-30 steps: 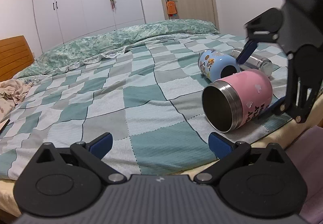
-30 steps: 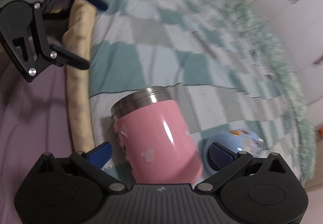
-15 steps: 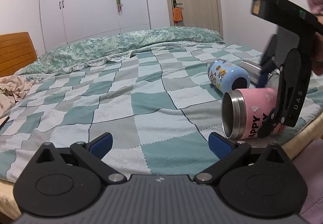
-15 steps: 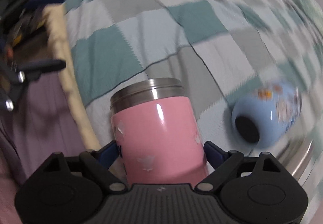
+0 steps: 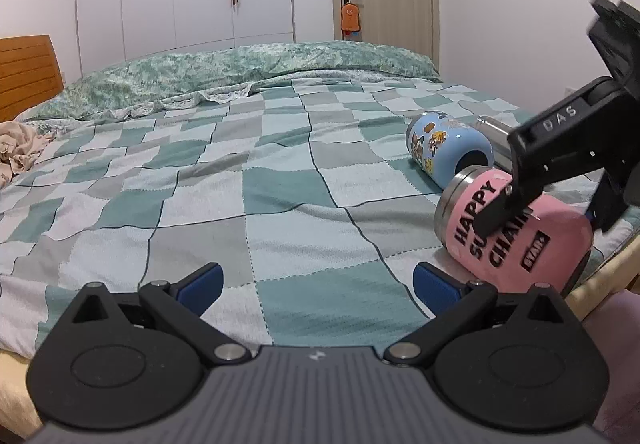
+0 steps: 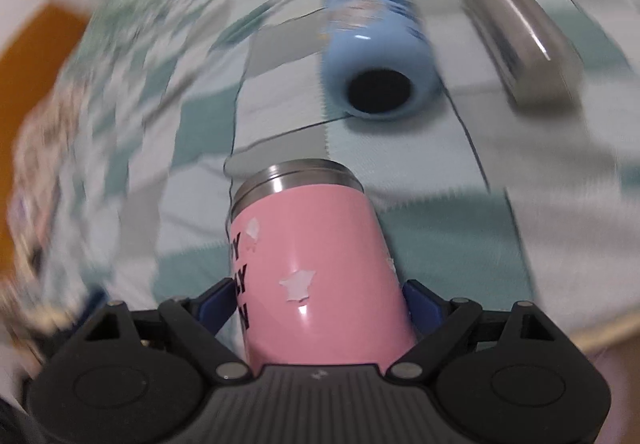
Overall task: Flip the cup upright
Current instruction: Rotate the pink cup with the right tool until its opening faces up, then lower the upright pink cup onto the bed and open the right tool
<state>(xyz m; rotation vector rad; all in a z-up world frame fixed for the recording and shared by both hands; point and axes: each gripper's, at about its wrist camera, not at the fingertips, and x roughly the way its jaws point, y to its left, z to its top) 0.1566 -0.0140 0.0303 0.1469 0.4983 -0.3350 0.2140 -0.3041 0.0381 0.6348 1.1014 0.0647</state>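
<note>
A pink cup (image 5: pixel 516 232) with a steel rim and black lettering lies tilted near the bed's front right edge, its mouth pointing away and up-left. My right gripper (image 6: pixel 320 300) is shut on the pink cup (image 6: pixel 316 268), its blue pads pressed on both sides of the body; it also shows in the left wrist view (image 5: pixel 560 168). My left gripper (image 5: pixel 318 282) is open and empty, low over the bedspread, to the left of the cup.
A blue cartoon cup (image 5: pixel 448 148) lies on its side behind the pink one, and a steel bottle (image 5: pixel 494 132) lies behind that. The checked bedspread (image 5: pixel 240 180) stretches left to the green quilt. The bed edge (image 5: pixel 600 272) runs close on the right.
The right gripper has closed on the pink cup and swung round with it; the cup's mouth has turned away from the left camera and its lettering now faces it.
</note>
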